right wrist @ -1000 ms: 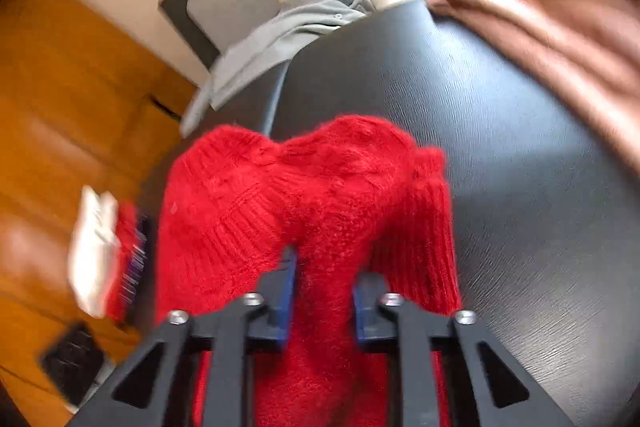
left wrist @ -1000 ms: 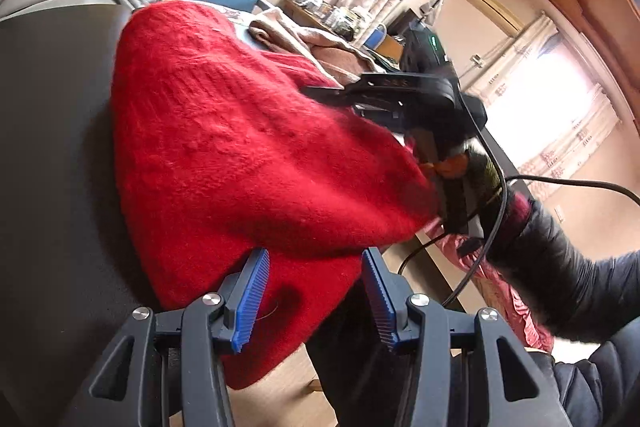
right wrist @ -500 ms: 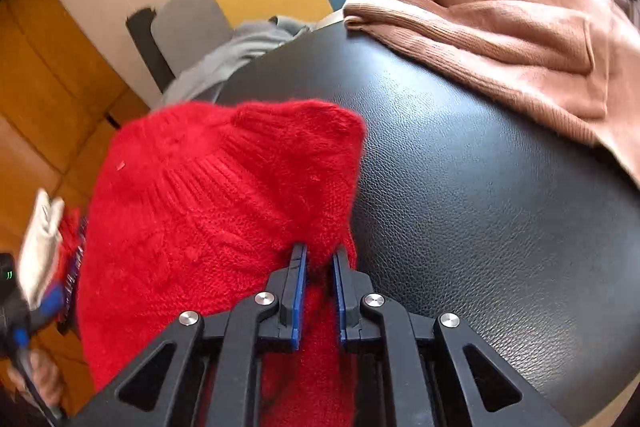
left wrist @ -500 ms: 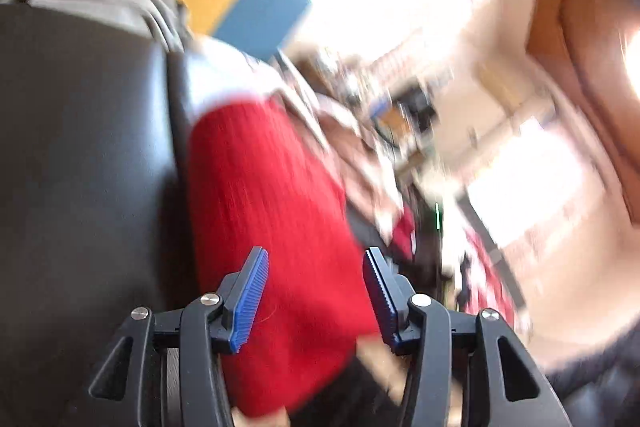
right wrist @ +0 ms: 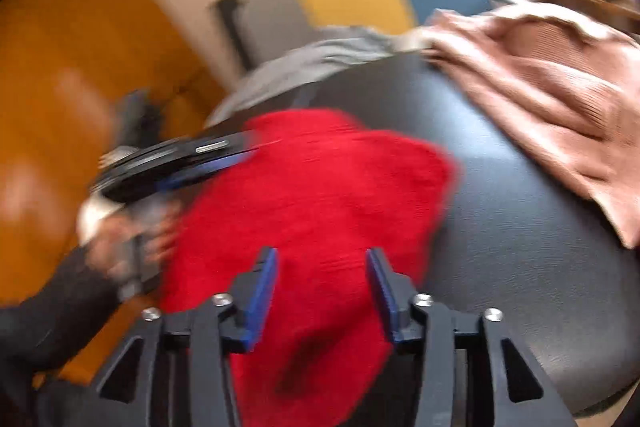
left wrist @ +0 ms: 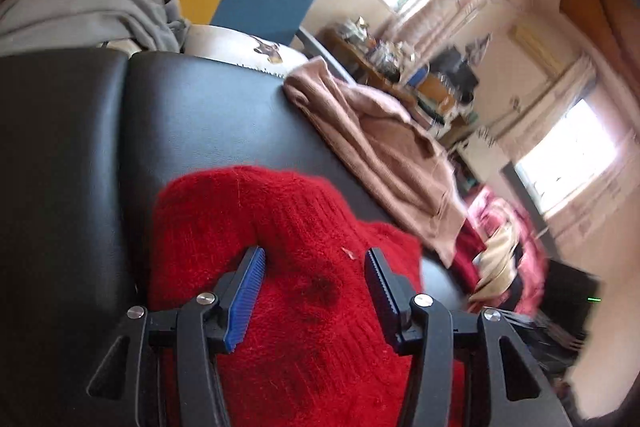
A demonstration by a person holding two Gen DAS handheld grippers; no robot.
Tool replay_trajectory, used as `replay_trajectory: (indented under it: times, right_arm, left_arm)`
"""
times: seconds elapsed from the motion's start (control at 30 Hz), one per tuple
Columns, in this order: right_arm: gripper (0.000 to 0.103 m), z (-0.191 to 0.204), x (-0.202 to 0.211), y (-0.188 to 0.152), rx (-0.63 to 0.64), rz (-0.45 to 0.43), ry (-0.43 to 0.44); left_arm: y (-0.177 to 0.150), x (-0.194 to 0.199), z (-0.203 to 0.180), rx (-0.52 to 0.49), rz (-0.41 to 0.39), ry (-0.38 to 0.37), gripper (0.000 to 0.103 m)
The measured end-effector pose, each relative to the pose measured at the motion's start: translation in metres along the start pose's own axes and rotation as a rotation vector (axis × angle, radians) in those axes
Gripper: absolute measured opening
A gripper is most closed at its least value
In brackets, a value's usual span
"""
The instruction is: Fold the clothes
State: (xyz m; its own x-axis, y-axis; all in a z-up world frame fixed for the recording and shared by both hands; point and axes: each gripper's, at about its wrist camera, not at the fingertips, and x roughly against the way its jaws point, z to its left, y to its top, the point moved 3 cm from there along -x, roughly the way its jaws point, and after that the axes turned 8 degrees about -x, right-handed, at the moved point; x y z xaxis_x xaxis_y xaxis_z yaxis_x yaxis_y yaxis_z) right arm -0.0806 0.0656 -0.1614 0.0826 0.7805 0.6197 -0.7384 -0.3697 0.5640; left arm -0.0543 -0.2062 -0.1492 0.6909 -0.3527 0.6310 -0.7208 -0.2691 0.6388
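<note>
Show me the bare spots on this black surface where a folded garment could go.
Free: the black surface between the red sweater, the grey garment and the pink sweater, and the near right patch below the pink sweater. Crowded: the far right side under the pink sweater.

Both views are taken close above the black padded surface [left wrist: 192,131], angled downward along each gripper's fingers. The red sweater [left wrist: 304,307] [right wrist: 320,211] and pink garment [left wrist: 384,155] [right wrist: 552,99] are shared; the right view is seemingly motion-blurred.
</note>
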Motion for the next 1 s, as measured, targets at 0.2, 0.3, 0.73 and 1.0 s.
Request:
replay_trajectory:
  times: [0.2, 0.3, 0.73, 1.0]
  right_arm:
    - [0.063, 0.028, -0.02, -0.06, 0.226, 0.217, -0.166]
    - [0.061, -0.02, -0.018, -0.072, 0.05, 0.223, -0.158]
    - [0.073, 0.01, 0.035, -0.06, -0.029, 0.099, -0.027]
    - [0.038, 0.007, -0.018, -0.054, -0.104, 0.193, -0.029]
  left_arm:
    - [-0.003, -0.012, -0.021, -0.23, 0.069, 0.165, 0.052]
    - [-0.013, -0.009, -0.021, -0.247, 0.011, 0.184, 0.052]
    - [-0.106, 0.119, 0.032, 0.107, -0.167, 0.013, 0.055]
    - [-0.165, 0.11, 0.034, 0.214, -0.096, -0.129, 0.059]
